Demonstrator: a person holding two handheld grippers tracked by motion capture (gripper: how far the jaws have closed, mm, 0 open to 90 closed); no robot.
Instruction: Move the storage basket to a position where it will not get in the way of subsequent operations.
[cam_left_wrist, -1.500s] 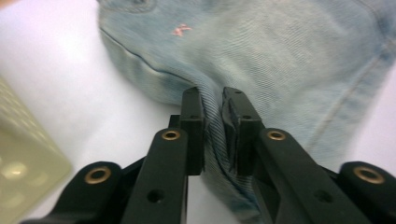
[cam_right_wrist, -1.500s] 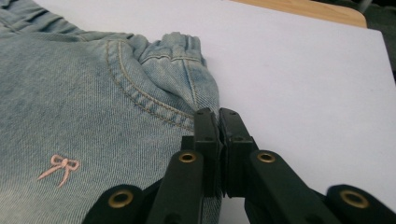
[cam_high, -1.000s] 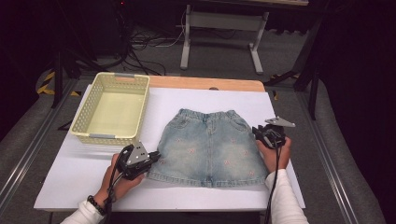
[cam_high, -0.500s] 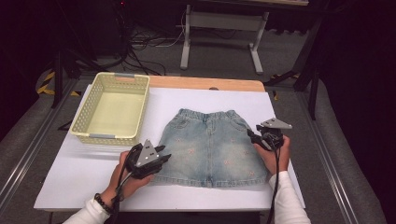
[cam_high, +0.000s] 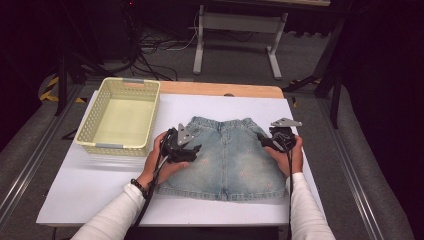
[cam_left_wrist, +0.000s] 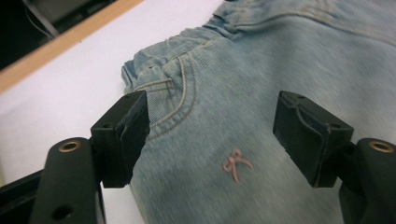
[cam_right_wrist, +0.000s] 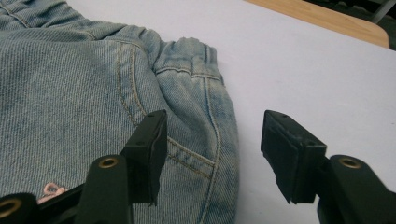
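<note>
The tabletop (cam_high: 90, 200) carries a denim skirt (cam_high: 225, 160) lying flat at its middle, with a basket (cam_high: 120, 117) to the far left. Your left tool (cam_high: 182, 146) and right tool (cam_high: 272, 140) hover spread over the skirt's waist corners. The denim looks soft and limp, so pinch the thick waistband seams.

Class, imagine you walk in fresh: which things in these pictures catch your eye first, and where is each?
A faded light-blue denim skirt lies flat mid-table on the white board. A black left gripper and a black right gripper, both open, hover at its upper corners. A pale yellow plastic basket sits empty at the left.
</note>
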